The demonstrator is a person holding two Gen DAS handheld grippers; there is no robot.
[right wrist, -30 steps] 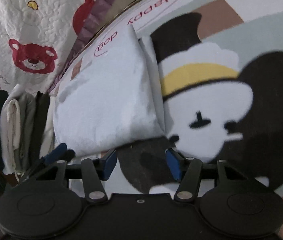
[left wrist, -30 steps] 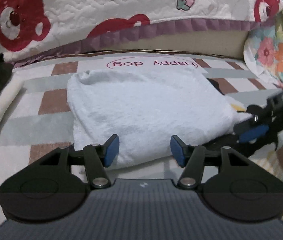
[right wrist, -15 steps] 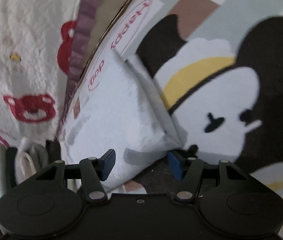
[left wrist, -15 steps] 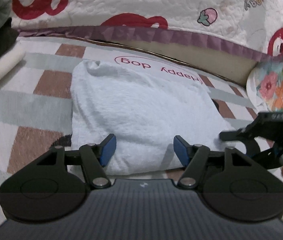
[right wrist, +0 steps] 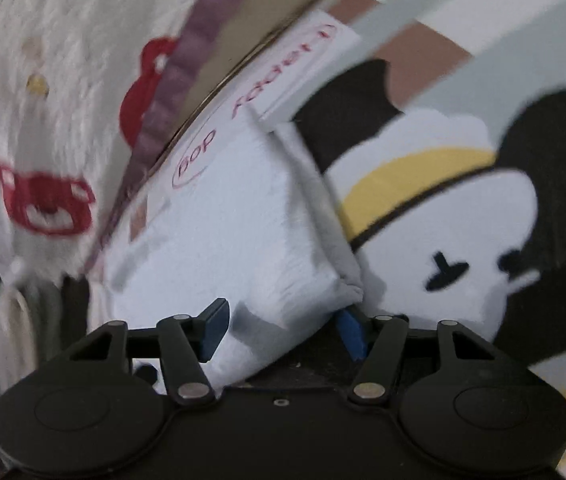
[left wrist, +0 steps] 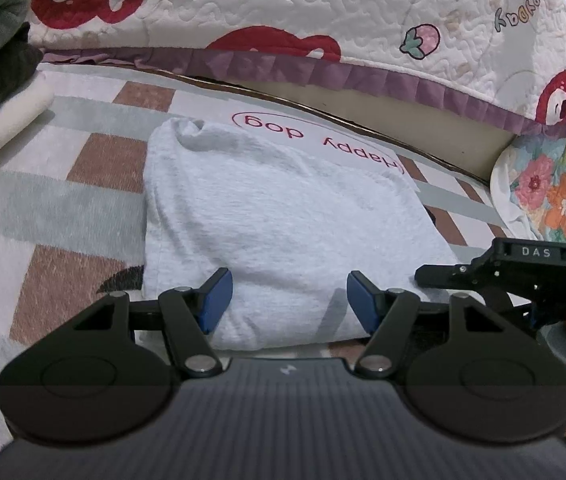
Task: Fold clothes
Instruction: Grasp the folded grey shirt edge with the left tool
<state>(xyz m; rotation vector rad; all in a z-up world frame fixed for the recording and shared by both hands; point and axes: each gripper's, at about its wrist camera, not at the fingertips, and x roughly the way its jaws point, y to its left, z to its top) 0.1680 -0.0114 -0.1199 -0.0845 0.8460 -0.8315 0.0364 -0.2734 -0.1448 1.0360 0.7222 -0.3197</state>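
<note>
- folded white garment (left wrist: 283,236) lies on the rug (left wrist: 43,216), just below the quilt (left wrist: 323,20).
- left gripper (left wrist: 287,294) fingers wide over its near edge.
- right gripper (right wrist: 281,330) fingers wide around its corner.

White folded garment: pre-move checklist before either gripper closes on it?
1. Left gripper open: ok, blue pads apart over the near edge of the white garment.
2. Right gripper open: ok, jaws apart around the garment's near corner.
3. Fabric between right pads: ok, the corner sits in the gap.
4. Fabric between left pads: cannot tell, the pads may only hover above the cloth.
5. Garment folded flat on the rug: ok, compact rectangle, one bunched far corner.
6. Right wrist view sharp: not ok, motion blur.
</note>
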